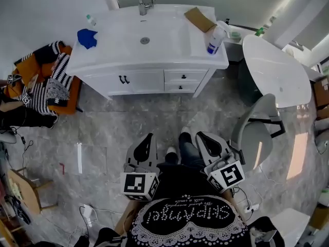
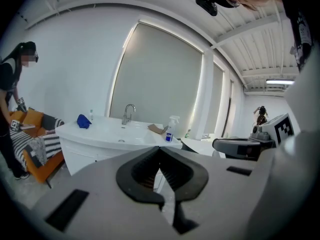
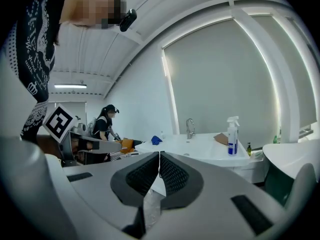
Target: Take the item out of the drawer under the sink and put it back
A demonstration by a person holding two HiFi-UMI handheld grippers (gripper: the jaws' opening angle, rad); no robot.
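Standing well off: drawers [image 1: 185,76] under sink [image 1: 164,32] lie at twelve o'clock; our left gripper [image 1: 148,138] and right gripper [image 1: 202,137], jaws together, empty; right one probably nearer

Top [image 1: 185,217]: black, with white beaded lettering and a dotted scalloped edge.
Trousers [image 1: 189,152]: dark.
Shoes [image 1: 171,151]: white.
Left gripper [image 1: 149,136]: grey shell, black ribbed pads – left cube [image 1: 139,184] bears black-and-white square markers.
Right gripper [image 1: 198,134]: same build – right cube [image 1: 229,175] marked alike.
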